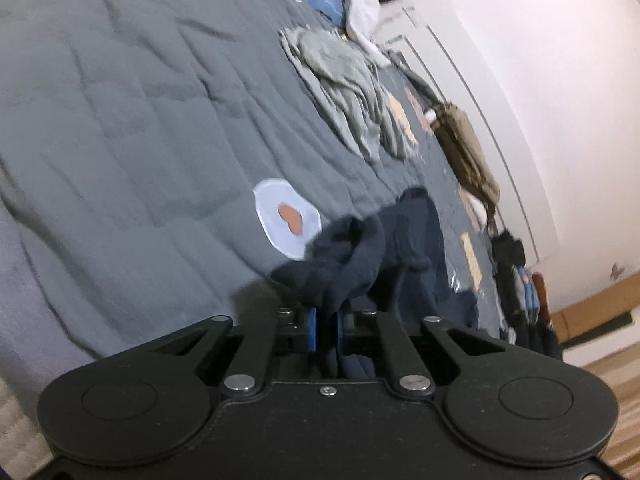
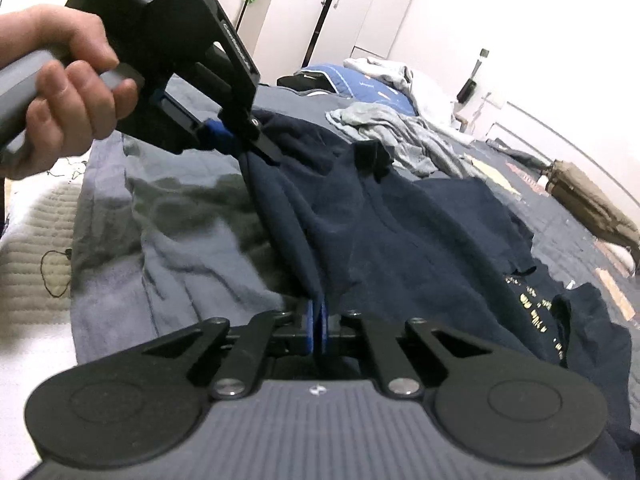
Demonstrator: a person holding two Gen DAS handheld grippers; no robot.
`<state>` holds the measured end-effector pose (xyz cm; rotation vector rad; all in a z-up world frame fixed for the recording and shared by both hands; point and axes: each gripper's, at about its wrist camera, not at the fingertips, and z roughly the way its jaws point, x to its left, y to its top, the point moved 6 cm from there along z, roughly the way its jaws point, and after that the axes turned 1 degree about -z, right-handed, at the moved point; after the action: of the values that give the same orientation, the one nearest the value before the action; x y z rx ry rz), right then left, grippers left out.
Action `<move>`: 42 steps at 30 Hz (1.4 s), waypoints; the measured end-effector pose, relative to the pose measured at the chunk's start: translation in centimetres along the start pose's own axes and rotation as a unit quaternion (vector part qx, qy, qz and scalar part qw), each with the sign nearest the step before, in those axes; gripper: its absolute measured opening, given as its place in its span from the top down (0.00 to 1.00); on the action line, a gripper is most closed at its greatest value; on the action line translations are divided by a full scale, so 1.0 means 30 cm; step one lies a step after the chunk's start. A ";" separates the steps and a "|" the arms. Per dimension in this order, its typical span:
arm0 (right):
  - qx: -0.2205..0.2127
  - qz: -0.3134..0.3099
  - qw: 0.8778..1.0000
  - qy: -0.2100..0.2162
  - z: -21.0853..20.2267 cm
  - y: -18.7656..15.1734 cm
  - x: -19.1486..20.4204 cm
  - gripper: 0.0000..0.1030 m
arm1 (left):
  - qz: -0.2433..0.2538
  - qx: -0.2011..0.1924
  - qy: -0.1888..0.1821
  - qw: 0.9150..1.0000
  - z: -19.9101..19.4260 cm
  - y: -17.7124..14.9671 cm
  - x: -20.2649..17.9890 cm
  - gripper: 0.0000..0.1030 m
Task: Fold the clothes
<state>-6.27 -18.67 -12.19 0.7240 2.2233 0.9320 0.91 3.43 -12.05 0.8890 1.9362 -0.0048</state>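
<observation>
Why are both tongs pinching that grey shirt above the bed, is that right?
Not quite: the garment is dark navy, not grey. The right wrist view shows the left tongs and the right tongs both shut on the navy shirt above the bed. The grey shirt lies untouched farther back.
</observation>
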 end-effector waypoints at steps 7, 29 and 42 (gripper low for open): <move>0.002 0.000 1.000 0.003 -0.003 0.000 -0.001 0.97 | -0.004 0.011 -0.009 1.000 -0.032 0.022 -0.003 0.91; 0.016 0.029 0.999 0.011 0.028 -0.020 -0.014 0.96 | 0.032 0.046 -0.002 0.998 -0.099 0.007 -0.022 0.85; 0.010 0.151 0.987 0.053 -0.091 0.023 -0.103 0.82 | 0.252 -0.022 -0.009 0.967 -0.176 -0.063 -0.253 0.46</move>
<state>-6.00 -21.50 -9.14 1.0650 2.2568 1.1176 -2.23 -0.45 -4.05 1.3228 1.6390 0.3268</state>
